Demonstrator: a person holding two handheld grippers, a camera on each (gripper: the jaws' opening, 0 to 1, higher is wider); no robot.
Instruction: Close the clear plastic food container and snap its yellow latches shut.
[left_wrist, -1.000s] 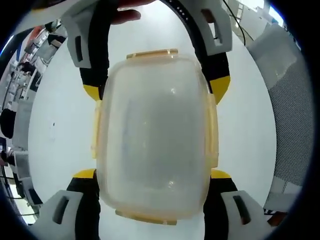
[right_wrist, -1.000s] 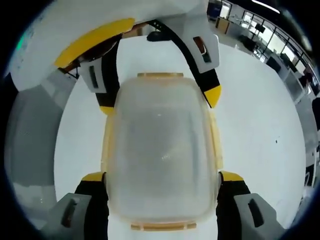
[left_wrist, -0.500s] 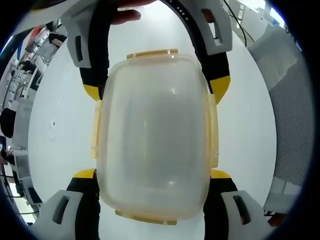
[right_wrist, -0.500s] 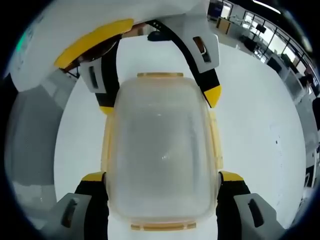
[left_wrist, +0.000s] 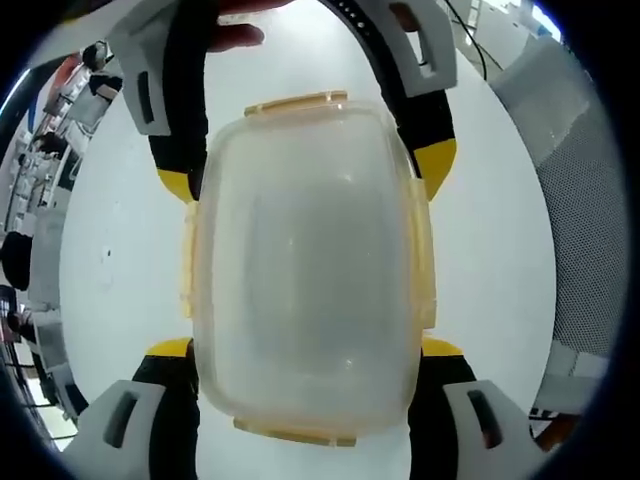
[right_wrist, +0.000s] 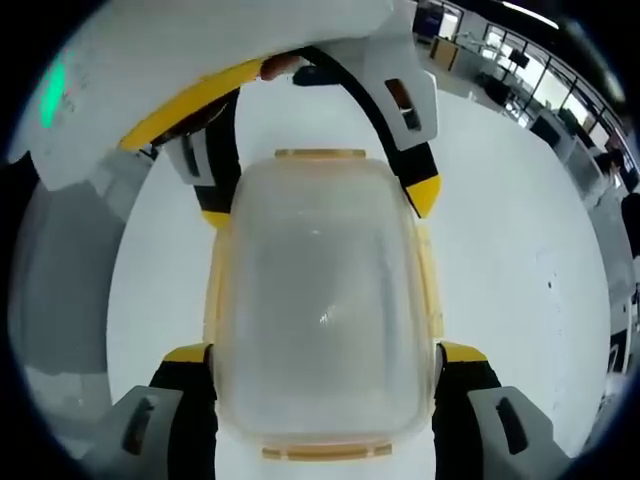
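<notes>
So the clear food container (left_wrist: 308, 265), lid on with its yellow latches (left_wrist: 424, 260) along the edges, sits on the white worktop (left_wrist: 120, 240), grasped at opposite ends by the left gripper (left_wrist: 305, 350) and the right gripper (right_wrist: 325, 355), jaws clenched against its sides.

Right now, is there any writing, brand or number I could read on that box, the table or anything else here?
None can be read.
The container has a plain, cloudy lid, with no label or embossing legible.
The table is bare white.
The background room at the far edge is too small and blurred to show any signs.
</notes>
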